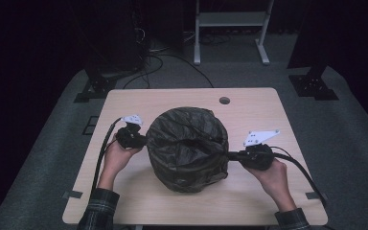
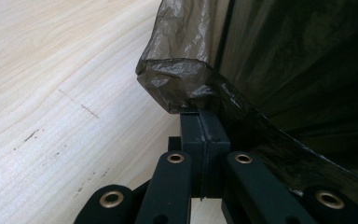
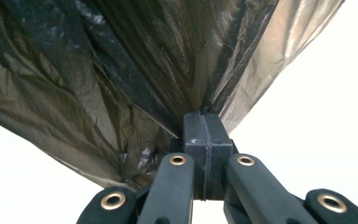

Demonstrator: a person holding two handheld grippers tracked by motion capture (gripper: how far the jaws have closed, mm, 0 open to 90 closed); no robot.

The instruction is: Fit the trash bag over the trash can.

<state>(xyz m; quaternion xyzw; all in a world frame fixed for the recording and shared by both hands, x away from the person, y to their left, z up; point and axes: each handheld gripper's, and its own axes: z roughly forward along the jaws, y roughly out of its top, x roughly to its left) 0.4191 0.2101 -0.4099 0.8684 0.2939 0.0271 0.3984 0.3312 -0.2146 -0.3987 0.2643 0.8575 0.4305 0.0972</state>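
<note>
Sitting in the middle of the wooden table (image 1: 124, 201) is a big dark plastic bag (image 1: 188, 148), round and puffed up. At its 9 o'clock side the left gripper (image 1: 143, 140) pinches the bag's thin edge — jaws squeezed tight on it. At 3 o'clock the right gripper (image 1: 230, 155) does the same, jaws shut on a bunch of the plastic. Farther back, at 12 o'clock, a small round hole (image 1: 224, 100) sits in the tabletop.
</note>
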